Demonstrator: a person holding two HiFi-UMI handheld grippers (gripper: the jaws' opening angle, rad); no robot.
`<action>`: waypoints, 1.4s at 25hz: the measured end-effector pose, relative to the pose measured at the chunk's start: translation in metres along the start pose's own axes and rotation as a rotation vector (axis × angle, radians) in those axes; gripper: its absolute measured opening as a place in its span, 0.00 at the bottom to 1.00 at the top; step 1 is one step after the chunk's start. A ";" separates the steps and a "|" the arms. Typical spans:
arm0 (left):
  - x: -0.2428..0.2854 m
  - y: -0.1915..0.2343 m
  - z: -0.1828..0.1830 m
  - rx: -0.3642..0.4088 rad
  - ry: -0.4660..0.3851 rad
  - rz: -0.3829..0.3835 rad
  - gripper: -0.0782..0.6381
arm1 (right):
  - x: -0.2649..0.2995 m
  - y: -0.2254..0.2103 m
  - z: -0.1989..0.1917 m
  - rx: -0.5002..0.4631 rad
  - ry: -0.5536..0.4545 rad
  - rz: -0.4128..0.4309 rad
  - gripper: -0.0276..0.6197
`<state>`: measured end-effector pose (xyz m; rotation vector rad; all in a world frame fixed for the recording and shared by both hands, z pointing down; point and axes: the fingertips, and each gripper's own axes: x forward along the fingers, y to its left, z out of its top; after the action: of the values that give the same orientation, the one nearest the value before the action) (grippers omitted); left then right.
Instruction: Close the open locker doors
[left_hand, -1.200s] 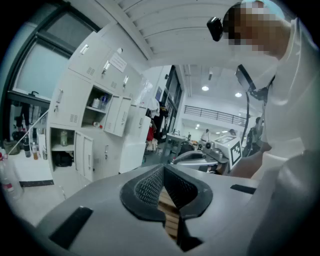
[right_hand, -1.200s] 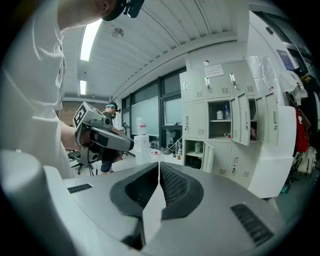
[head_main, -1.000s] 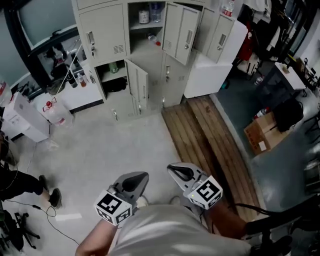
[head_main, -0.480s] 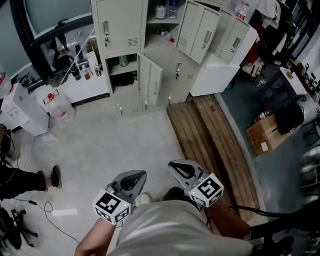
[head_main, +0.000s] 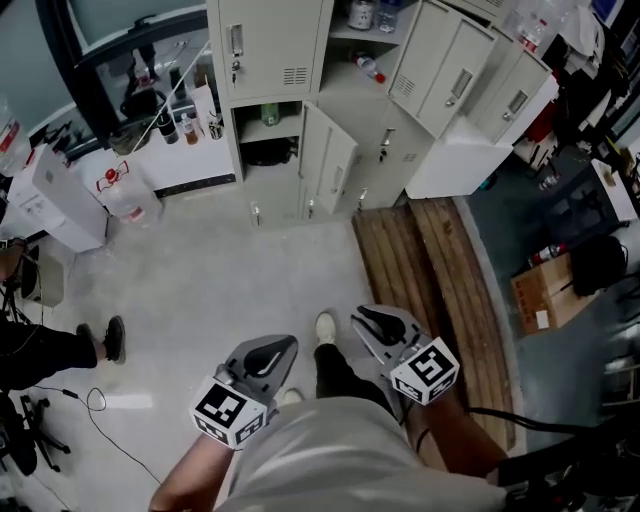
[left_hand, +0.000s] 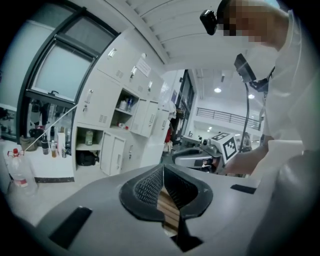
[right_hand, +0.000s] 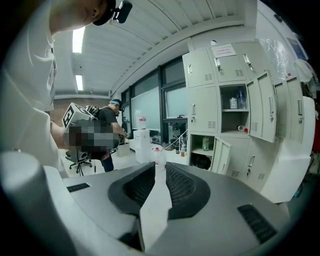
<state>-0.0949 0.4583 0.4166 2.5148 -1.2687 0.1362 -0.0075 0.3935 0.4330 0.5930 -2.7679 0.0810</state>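
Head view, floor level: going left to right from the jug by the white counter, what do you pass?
water jug → open lower locker door → wooden planks → cardboard box

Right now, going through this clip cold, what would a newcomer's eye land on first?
The bank of pale lockers at the top of the head view, with one lower door swung ajar and upper doors hanging open. Next, the left hand-held gripper and right hand-held gripper low in the frame, each bearing a marker cube, both empty and apart from the lockers.
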 end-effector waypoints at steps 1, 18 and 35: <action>0.007 0.011 0.004 -0.007 0.000 0.019 0.13 | 0.009 -0.014 0.002 -0.001 -0.007 0.007 0.08; 0.203 0.141 0.113 -0.041 0.001 0.118 0.13 | 0.123 -0.286 0.038 -0.028 -0.057 0.064 0.15; 0.269 0.200 0.136 -0.022 0.049 0.135 0.13 | 0.212 -0.408 -0.004 -0.056 0.047 0.101 0.18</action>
<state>-0.1004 0.0972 0.3972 2.3921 -1.4115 0.2119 -0.0234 -0.0611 0.4984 0.4319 -2.7435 0.0393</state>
